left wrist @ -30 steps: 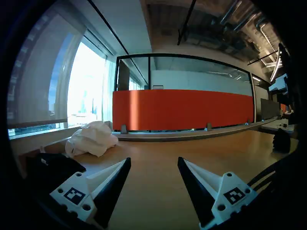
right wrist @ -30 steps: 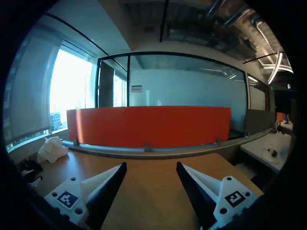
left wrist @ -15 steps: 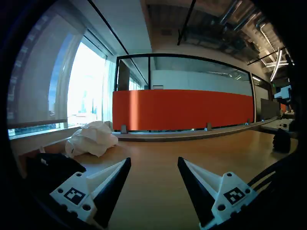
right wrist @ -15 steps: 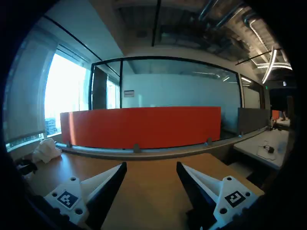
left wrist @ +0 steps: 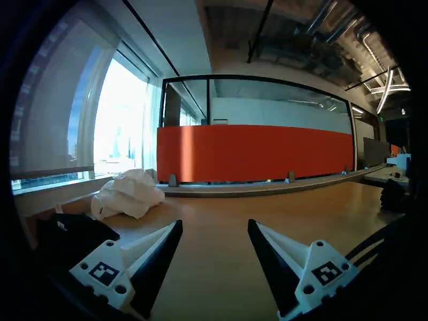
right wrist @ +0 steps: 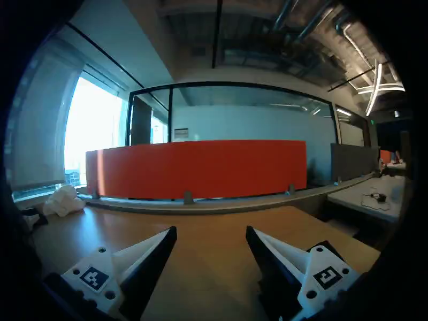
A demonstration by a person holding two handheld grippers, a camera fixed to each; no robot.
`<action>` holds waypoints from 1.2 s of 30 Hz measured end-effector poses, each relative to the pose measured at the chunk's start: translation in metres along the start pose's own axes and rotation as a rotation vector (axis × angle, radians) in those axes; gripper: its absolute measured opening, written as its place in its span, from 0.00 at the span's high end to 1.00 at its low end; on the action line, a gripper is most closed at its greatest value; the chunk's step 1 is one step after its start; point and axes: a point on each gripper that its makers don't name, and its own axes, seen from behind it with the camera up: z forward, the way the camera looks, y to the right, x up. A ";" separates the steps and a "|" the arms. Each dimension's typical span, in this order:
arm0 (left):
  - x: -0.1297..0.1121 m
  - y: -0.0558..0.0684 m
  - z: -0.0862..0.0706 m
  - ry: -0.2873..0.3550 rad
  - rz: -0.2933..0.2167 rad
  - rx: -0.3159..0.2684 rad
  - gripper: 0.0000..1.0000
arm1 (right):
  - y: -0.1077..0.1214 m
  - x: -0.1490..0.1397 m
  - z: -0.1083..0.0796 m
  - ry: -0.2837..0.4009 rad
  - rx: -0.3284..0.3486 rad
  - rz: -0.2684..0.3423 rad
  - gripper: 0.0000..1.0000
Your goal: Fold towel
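Observation:
A crumpled white towel (left wrist: pixel 128 193) lies in a heap on the wooden table (left wrist: pixel 224 230) near the window, to the far left of my left gripper (left wrist: pixel 214 227). That gripper hovers low over the table, open, with nothing between its fingers. In the right gripper view the same towel (right wrist: pixel 61 200) looks small at the far left edge of the table (right wrist: pixel 214 241). My right gripper (right wrist: pixel 210 233) is open and empty above the wood, well away from the towel.
An orange partition (left wrist: pixel 251 152) runs along the table's far edge. A black object (left wrist: pixel 69 232) sits beside the left gripper's left finger, and another dark object (left wrist: pixel 392 195) stands at the right. A neighbouring desk (right wrist: pixel 382 195) with cables lies to the right.
The left gripper has stayed put. The right gripper has dropped lower and turned rightward, so the towel has slid toward the left edge of its view.

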 end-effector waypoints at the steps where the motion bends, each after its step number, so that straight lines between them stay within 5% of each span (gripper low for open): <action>1: 0.000 0.000 0.000 0.000 0.000 0.000 0.10 | 0.001 -0.007 0.001 -0.004 -0.002 0.000 0.00; 9: -0.001 -0.001 0.000 0.000 0.000 0.000 0.10 | -0.007 -0.044 0.004 -0.030 0.011 -0.002 0.00; 36: -0.002 -0.001 0.000 0.001 0.000 0.000 0.10 | -0.012 -0.052 -0.003 0.003 0.009 0.001 0.00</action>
